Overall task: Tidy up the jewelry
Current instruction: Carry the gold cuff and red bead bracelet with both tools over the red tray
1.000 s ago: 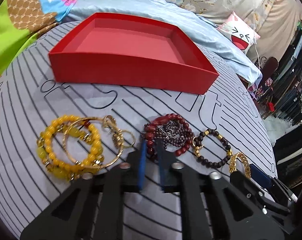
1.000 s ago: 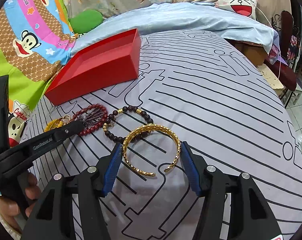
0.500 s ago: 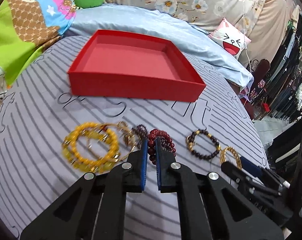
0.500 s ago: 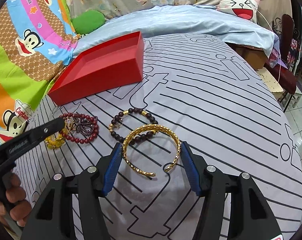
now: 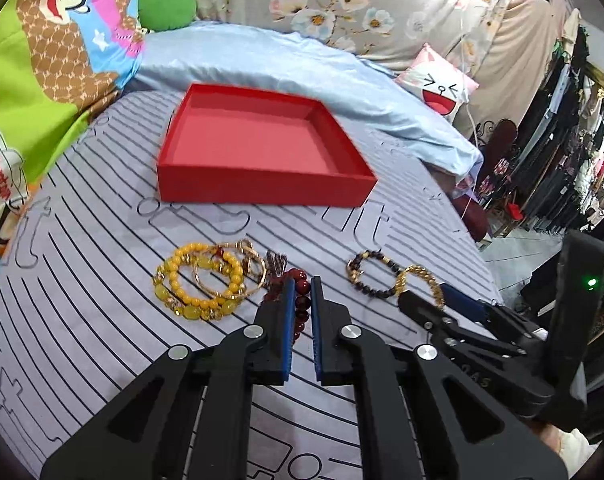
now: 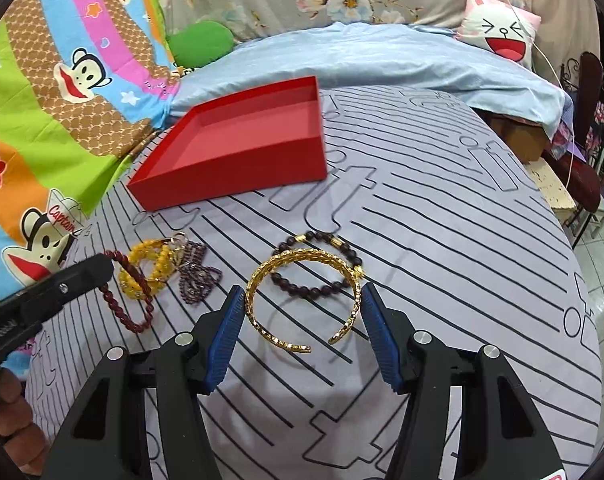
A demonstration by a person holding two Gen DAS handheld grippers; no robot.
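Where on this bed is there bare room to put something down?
The red box is bare inside. The striped sheet lies bare right of the dark bead bracelet and gold cuff. It is crowded left of them, around the yellow bead bracelets and the left claw.

Black tongs (image 5: 299,282) (blue ribbed pads (image 6: 226,334)), silver screws.

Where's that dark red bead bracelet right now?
The dark red bead bracelet hangs from the left gripper, just left of the yellow bead bracelets.
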